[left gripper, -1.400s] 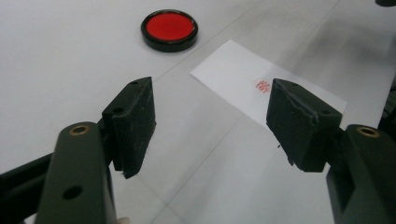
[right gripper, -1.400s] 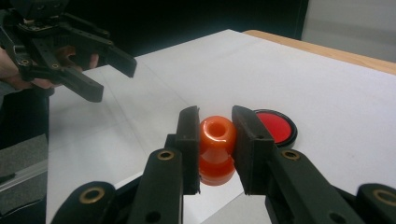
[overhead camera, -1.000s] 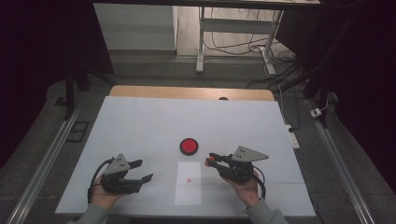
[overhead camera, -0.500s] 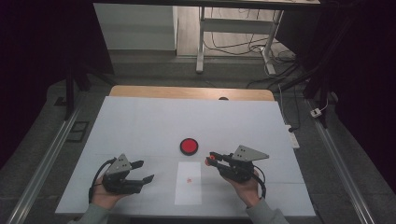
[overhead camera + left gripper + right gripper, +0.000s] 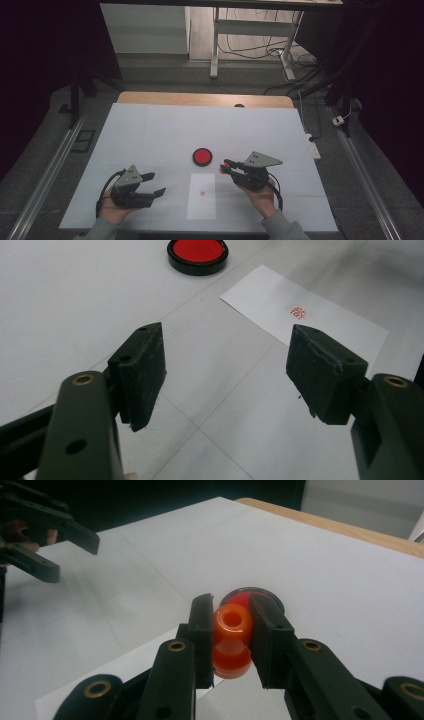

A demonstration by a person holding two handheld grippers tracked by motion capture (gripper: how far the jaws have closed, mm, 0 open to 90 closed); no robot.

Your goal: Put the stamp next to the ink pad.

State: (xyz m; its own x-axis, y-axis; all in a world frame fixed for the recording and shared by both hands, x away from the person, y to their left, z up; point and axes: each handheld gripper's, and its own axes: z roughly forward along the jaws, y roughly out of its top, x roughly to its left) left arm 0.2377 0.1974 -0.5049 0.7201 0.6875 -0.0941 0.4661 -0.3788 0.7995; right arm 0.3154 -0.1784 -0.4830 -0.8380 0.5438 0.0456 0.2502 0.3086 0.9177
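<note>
My right gripper [image 5: 224, 166] is shut on a small orange stamp [image 5: 231, 625], held just above the table to the right of a round red ink pad [image 5: 202, 156]. In the right gripper view the pad [image 5: 239, 597] lies right behind the stamp. A white paper slip [image 5: 201, 200] lies in front of the pad and bears a small red stamp mark [image 5: 298, 312]. At the near left my left gripper [image 5: 153, 183] is open with nothing between its jaws, and it points toward the slip [image 5: 320, 330] and the ink pad [image 5: 197, 252].
The white tabletop [image 5: 150, 135] has a wooden strip [image 5: 200, 99] along its far edge. Metal rails [image 5: 45, 185] run along both sides of the table. Behind it are desk legs and cables [image 5: 280, 55] on the floor.
</note>
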